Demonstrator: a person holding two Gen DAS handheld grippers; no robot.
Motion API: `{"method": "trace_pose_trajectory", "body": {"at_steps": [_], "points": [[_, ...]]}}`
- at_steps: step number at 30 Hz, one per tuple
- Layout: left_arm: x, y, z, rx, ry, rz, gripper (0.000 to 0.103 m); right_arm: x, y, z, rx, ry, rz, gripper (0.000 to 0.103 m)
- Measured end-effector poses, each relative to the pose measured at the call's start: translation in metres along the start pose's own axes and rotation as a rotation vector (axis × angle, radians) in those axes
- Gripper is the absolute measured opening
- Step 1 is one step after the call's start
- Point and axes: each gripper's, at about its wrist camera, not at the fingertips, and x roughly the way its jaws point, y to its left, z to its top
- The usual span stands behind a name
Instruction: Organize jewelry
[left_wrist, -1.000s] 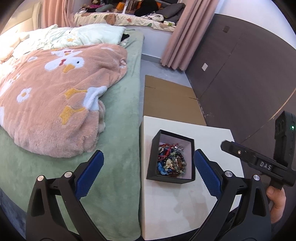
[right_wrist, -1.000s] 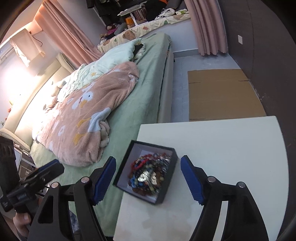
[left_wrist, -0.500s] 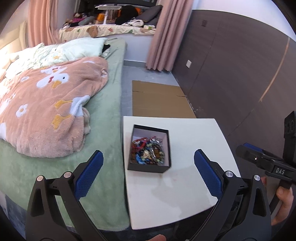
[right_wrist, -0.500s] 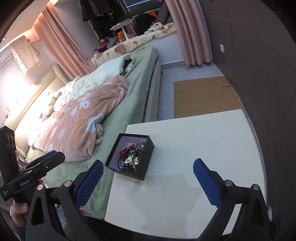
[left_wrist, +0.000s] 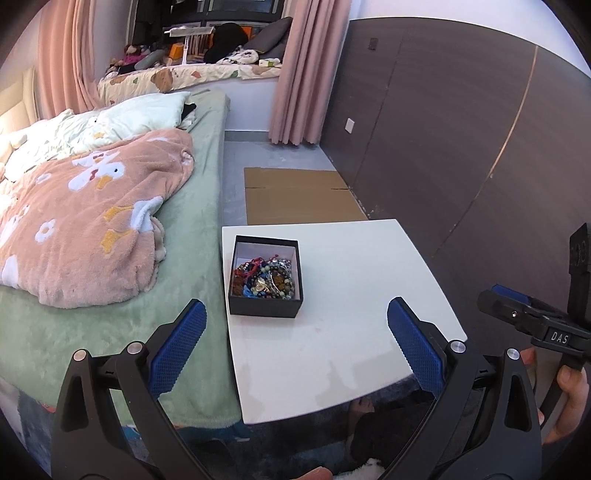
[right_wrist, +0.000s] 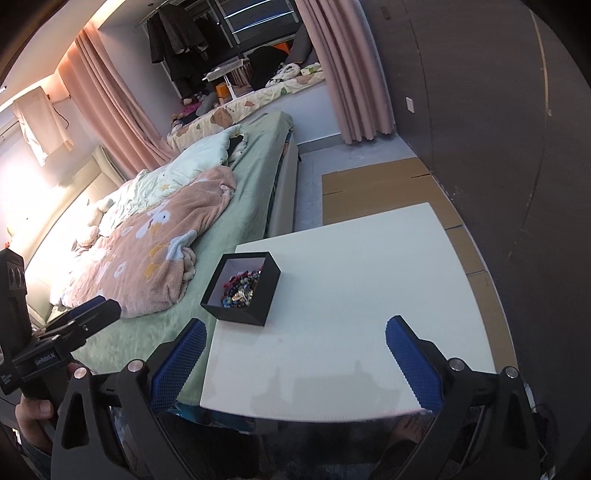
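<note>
- Your left tool (left_wrist: 295, 332) hangs above the near edge of the white worktop (left_wrist: 354, 295), its two blue-padded fingers (left_wrist: 179, 347) spread wide with nothing between them.
- Your right tool (right_wrist: 293, 349) is likewise spread wide and empty above the near edge of the worktop (right_wrist: 369, 295); its blue pads (right_wrist: 413, 362) flank bare white surface.
- The black box (left_wrist: 264, 280) stands ahead of the left tool, slightly toward its left finger, at the worktop's left edge. From the right tool, the same black box (right_wrist: 243, 288) lies ahead and to the left, beyond the left finger.
- The jewelry (left_wrist: 264, 278) fills the near part of the box in a tangled heap of coloured beads and metal pieces; the far part shows pale lining. The right wrist view shows the jewelry (right_wrist: 240, 290) partly hidden by the box wall.
- To the left of both tools lies the bed (left_wrist: 199, 221) with its green cover, touching or just beside the worktop, and a pink blanket (left_wrist: 92, 221) on top.
- Ahead of the worktop, flat cardboard (left_wrist: 299, 195) lies on the floor beside a dark wall panel (left_wrist: 461, 129).
- In the left wrist view, your right tool (left_wrist: 532, 321) shows at the far right edge, held in your hand (left_wrist: 565, 398).
</note>
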Motion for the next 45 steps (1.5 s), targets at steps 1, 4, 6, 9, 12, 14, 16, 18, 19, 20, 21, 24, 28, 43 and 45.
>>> {"method": "trace_pose_trajectory", "body": {"at_steps": [1, 4, 6, 9, 12, 14, 16, 18, 19, 20, 21, 24, 28, 43, 45], "points": [[-0.003, -0.001, -0.001, 0.001, -0.001, 0.0, 0.098, -0.004, -0.001, -0.003, 0.001, 0.001, -0.005, 0.095], [-0.014, -0.002, -0.006, 0.001, -0.011, -0.002, 0.098, -0.019, -0.004, -0.013, -0.004, -0.006, -0.013, 0.095], [-0.023, -0.003, -0.009, 0.006, -0.018, -0.003, 0.098, -0.03, -0.006, -0.018, -0.002, -0.015, -0.012, 0.095], [-0.032, -0.007, -0.014, 0.022, -0.023, -0.003, 0.098, -0.047, -0.008, -0.025, -0.005, -0.034, -0.019, 0.095], [-0.039, -0.01, -0.017, 0.028, -0.028, -0.006, 0.098, -0.056, -0.007, -0.027, -0.008, -0.041, -0.016, 0.095], [-0.042, -0.011, -0.019, 0.029, -0.029, -0.01, 0.098, -0.062, -0.007, -0.03, -0.013, -0.042, -0.018, 0.095], [-0.045, -0.013, -0.021, 0.033, -0.033, -0.011, 0.098, -0.068, -0.006, -0.032, -0.016, -0.048, -0.02, 0.095], [-0.048, -0.016, -0.022, 0.037, -0.036, -0.013, 0.098, -0.073, -0.006, -0.034, -0.017, -0.053, -0.02, 0.095], [-0.049, -0.017, -0.023, 0.04, -0.036, -0.014, 0.098, -0.074, -0.006, -0.035, -0.017, -0.054, -0.02, 0.095], [-0.051, -0.018, -0.024, 0.043, -0.036, -0.017, 0.098, -0.075, -0.007, -0.035, -0.017, -0.054, -0.02, 0.095], [-0.052, -0.019, -0.025, 0.045, -0.035, -0.018, 0.098, -0.075, -0.006, -0.036, -0.016, -0.053, -0.02, 0.095], [-0.055, -0.02, -0.027, 0.047, -0.038, -0.015, 0.098, -0.077, -0.006, -0.039, -0.017, -0.056, -0.019, 0.095], [-0.058, -0.023, -0.029, 0.051, -0.039, -0.019, 0.098, -0.077, -0.006, -0.039, -0.018, -0.056, -0.018, 0.095], [-0.065, -0.034, -0.036, 0.081, -0.044, -0.021, 0.098, -0.095, -0.011, -0.052, -0.004, -0.078, -0.022, 0.095], [-0.066, -0.035, -0.036, 0.077, -0.042, -0.022, 0.098, -0.095, -0.011, -0.052, -0.004, -0.078, -0.021, 0.095]]}}
